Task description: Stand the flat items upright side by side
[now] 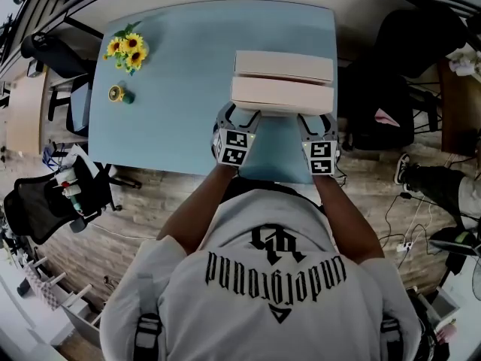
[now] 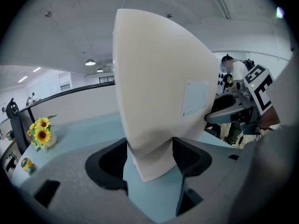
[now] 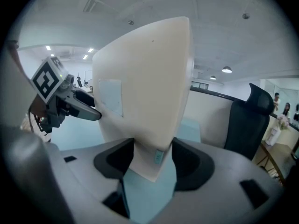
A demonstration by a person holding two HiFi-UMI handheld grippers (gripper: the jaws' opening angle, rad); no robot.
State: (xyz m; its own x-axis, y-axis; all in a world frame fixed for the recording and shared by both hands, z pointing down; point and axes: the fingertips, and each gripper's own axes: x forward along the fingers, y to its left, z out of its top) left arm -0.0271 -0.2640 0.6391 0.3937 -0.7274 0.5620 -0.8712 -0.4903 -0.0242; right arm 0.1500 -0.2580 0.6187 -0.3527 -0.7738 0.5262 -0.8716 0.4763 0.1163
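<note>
Two flat cream boxes are at the right side of the light blue table [image 1: 173, 126]. The far box [image 1: 283, 65] rests alone near the table's back edge. The near box [image 1: 282, 95] lies parallel and close in front of it, held at both ends. My left gripper [image 1: 242, 117] is shut on its left end, where a lower corner of the near box [image 2: 159, 87] sits upright between the pads of the left gripper [image 2: 152, 160]. My right gripper [image 1: 316, 120] is shut on the right end, where the near box [image 3: 145, 92] rises tall from the right gripper [image 3: 149, 160].
Sunflowers [image 1: 128, 50] and a small yellow and green object [image 1: 119, 94] sit at the table's far left. A black chair [image 1: 417, 43] stands beyond the right edge, another chair [image 1: 45, 201] at the lower left. Cables lie on the wooden floor [image 1: 391, 224].
</note>
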